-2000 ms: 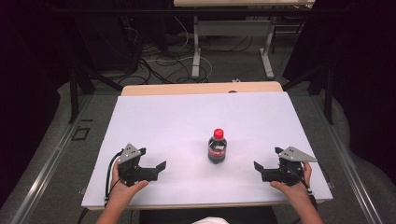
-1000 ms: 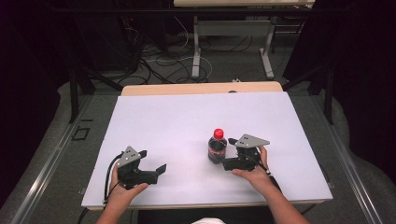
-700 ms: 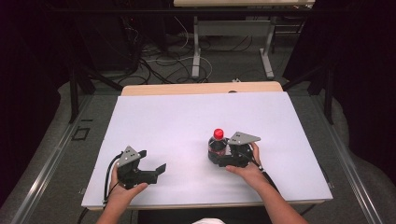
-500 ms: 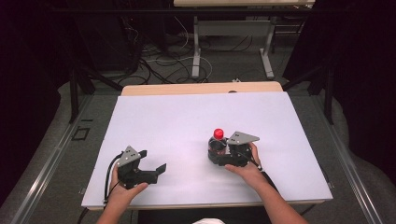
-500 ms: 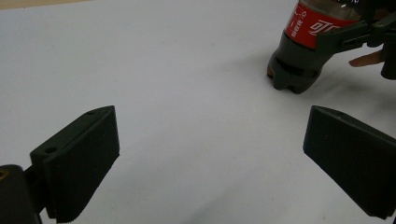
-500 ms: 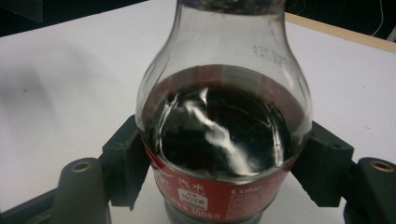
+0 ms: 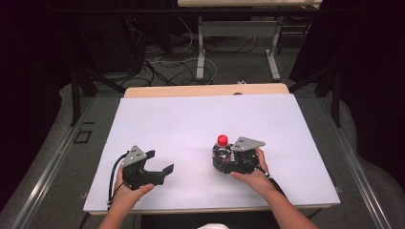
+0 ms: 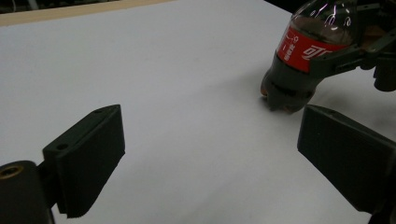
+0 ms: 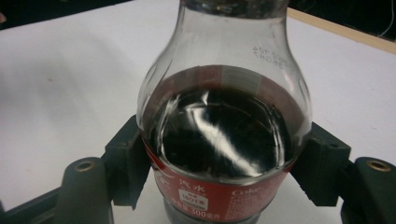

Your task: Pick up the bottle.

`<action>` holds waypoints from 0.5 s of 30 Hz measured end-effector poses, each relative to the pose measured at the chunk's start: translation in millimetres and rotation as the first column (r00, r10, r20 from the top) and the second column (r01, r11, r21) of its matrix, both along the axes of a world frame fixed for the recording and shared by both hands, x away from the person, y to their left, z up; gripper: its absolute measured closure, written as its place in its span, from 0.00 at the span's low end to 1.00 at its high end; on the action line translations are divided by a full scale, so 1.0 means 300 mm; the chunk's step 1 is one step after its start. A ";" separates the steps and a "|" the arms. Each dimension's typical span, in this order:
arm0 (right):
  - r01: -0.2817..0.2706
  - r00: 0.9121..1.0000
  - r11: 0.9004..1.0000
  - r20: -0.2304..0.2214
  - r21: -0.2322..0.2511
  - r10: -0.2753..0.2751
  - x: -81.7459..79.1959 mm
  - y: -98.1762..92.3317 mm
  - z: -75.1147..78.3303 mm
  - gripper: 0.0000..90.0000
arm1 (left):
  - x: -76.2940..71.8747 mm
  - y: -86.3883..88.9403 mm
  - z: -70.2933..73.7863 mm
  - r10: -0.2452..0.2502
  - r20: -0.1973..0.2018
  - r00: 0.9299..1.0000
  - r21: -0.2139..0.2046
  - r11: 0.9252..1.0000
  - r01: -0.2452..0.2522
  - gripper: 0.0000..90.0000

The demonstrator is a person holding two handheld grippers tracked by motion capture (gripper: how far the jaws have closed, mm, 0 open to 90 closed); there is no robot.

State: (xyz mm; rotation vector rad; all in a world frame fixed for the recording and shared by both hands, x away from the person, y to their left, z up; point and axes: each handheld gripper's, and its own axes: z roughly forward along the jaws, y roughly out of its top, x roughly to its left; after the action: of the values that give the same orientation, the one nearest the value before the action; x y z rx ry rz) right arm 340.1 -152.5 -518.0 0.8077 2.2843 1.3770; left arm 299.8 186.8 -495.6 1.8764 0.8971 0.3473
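A small cola bottle (image 7: 221,149) with a red cap stands on a big white table (image 7: 191,124). The right gripper (image 7: 224,160) pinches the bottle at its red label. The left gripper (image 7: 160,164) rests well left of the bottle, jaws spread with nothing between them, having just closed a little. Behind the table, the grey floor (image 7: 229,71) has tangled cables (image 7: 162,57).

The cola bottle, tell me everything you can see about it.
The cola bottle is small, of clear plastic, with a red cap, a red wrap label printed in white, and dark drink up to its shoulder. It stands upright on the white table, right of centre and toward the person's side. The right gripper is shut on its labelled body, one jaw pressing each side. Nothing else touches it.
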 end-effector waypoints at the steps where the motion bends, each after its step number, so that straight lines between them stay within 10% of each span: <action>1: 0.000 1.000 1.000 0.003 0.004 0.000 -0.013 0.003 0.009 0.33 | 0.000 -0.014 0.011 -0.007 0.000 1.000 0.000 1.000 0.007 0.10; 6: -0.044 0.999 0.999 -0.003 0.032 0.045 -0.055 0.017 0.041 0.33 | 0.004 -0.072 0.067 -0.046 0.002 0.999 -0.023 0.999 0.046 0.14; 15: -0.150 0.988 0.987 0.028 0.053 0.149 -0.119 0.041 0.071 0.33 | 0.006 -0.223 0.233 -0.221 0.039 0.974 -0.071 0.972 0.224 0.31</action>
State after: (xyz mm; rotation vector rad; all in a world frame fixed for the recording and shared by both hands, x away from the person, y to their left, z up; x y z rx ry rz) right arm 304.5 -140.0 -496.6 0.6435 2.3388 1.5117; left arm 301.4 119.8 -425.8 1.8750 0.6611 0.2020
